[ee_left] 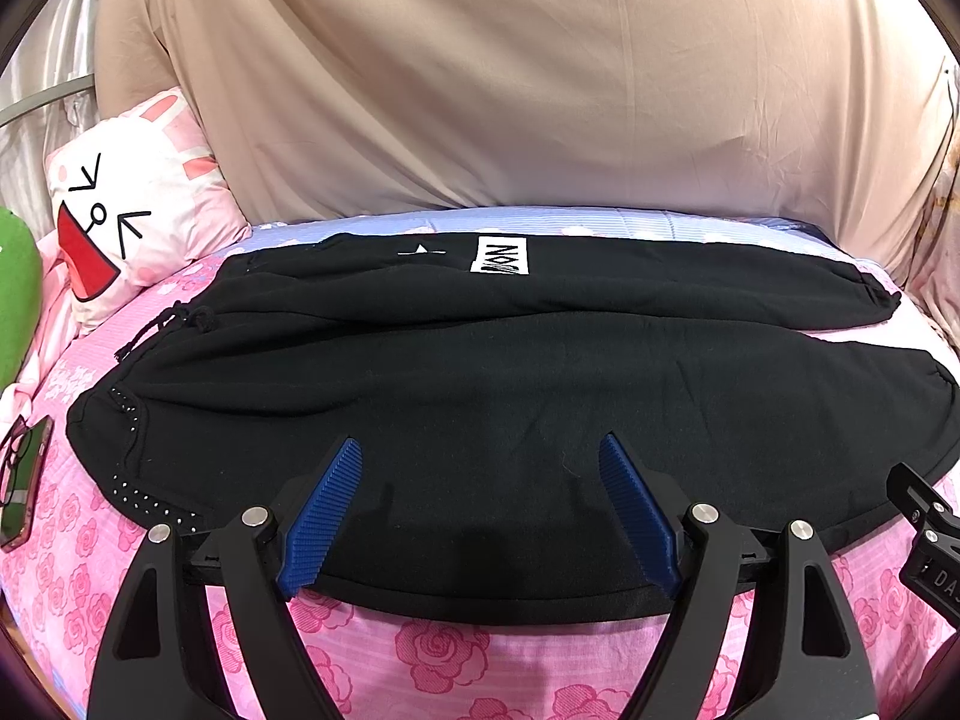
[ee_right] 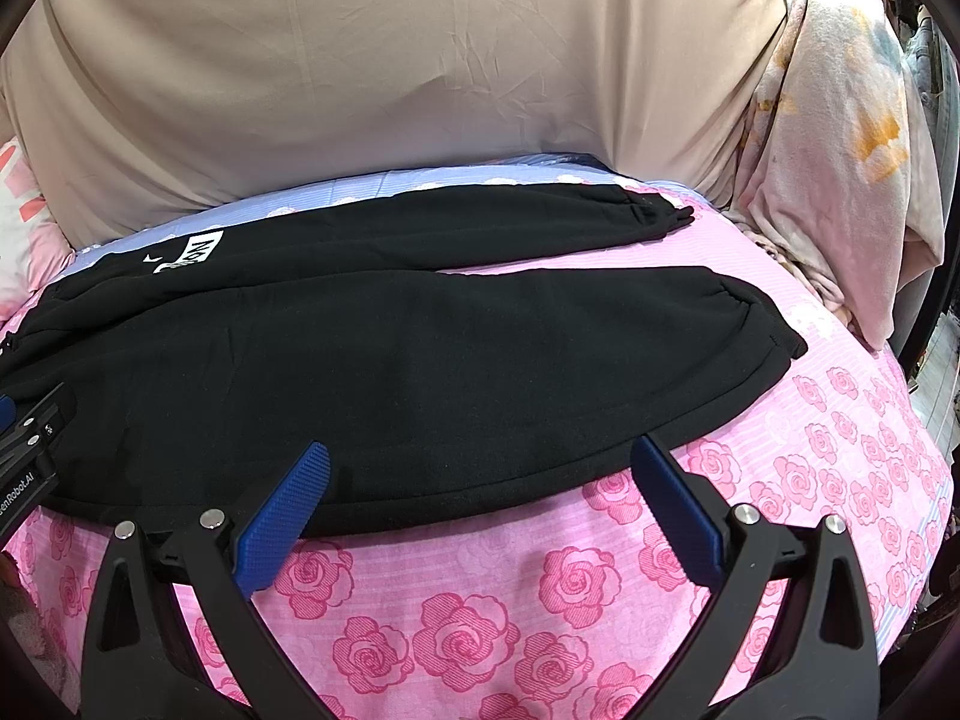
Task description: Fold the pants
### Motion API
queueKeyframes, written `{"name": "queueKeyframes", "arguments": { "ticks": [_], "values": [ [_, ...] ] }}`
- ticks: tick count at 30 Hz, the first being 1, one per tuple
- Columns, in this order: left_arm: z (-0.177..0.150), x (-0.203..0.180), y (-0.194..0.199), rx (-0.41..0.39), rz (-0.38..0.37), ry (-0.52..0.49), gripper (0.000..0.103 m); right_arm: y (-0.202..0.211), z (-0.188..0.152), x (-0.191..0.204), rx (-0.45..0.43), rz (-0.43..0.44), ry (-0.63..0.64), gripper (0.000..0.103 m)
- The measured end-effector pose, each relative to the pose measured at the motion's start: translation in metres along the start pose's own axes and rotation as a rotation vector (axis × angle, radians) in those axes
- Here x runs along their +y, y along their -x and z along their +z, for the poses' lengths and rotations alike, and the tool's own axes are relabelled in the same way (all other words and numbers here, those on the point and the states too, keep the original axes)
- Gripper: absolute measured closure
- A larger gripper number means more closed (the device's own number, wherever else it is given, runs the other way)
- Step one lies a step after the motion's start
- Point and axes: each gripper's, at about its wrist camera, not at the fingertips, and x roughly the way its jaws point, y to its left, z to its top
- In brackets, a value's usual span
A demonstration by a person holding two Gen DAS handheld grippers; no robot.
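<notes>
- A bed (ee_left: 432, 654) with a pink rose-print sheet fills the lower half of both views; a tan cloth (ee_left: 510, 72) hangs behind it across the top
- Black pants (ee_left: 480, 372) lie flat across the middle of the bed, waistband with its drawstring toward the left of the left view, both leg cuffs toward the right; the two legs lie side by side and split apart near the cuffs, so no fold looks made yet
- A white label (ee_left: 501, 257) shows on the far leg, upper centre of the left view
- A cartoon pillow (ee_left: 129, 204) sits at the left edge of the left view, and a phone (ee_left: 24, 480) lies on the sheet at lower left
- To do this step well, judging from the layout: take the near edge of the near leg at two well-spread spots, pinch only that leg's cloth, lift both ends together and lay it evenly over the far leg so seams and cuffs line up
- The left gripper (ee_left: 480, 504) hangs at bottom centre of its view, blue fingers (ee_left: 327, 516) wide apart over the near leg, clamping nothing; whether the tips brush the cloth cannot be told
- The right gripper (ee_right: 480, 498) is also spread wide, at the pants' near hem, holding nothing
</notes>
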Motion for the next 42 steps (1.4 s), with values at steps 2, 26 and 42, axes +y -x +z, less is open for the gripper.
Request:
{"name": "queueKeyframes", "arguments": {
  "ticks": [2, 26, 42],
  "values": [
    [0.000, 0.000, 0.000, 0.000, 0.001, 0.000, 0.025, 0.000, 0.000, 0.000, 0.000, 0.000, 0.000, 0.005],
    [-0.005, -0.002, 0.001, 0.013, 0.003, 0.007, 0.024, -0.003, -0.004, 0.000, 0.011, 0.003, -0.007, 0.005],
    [0.125, 0.141, -0.046, 0.041, -0.092, 0.238, 0.023, -0.097, 0.119, -0.129, 0.051, 0.064, -0.163, 0.005]
  ]
}}
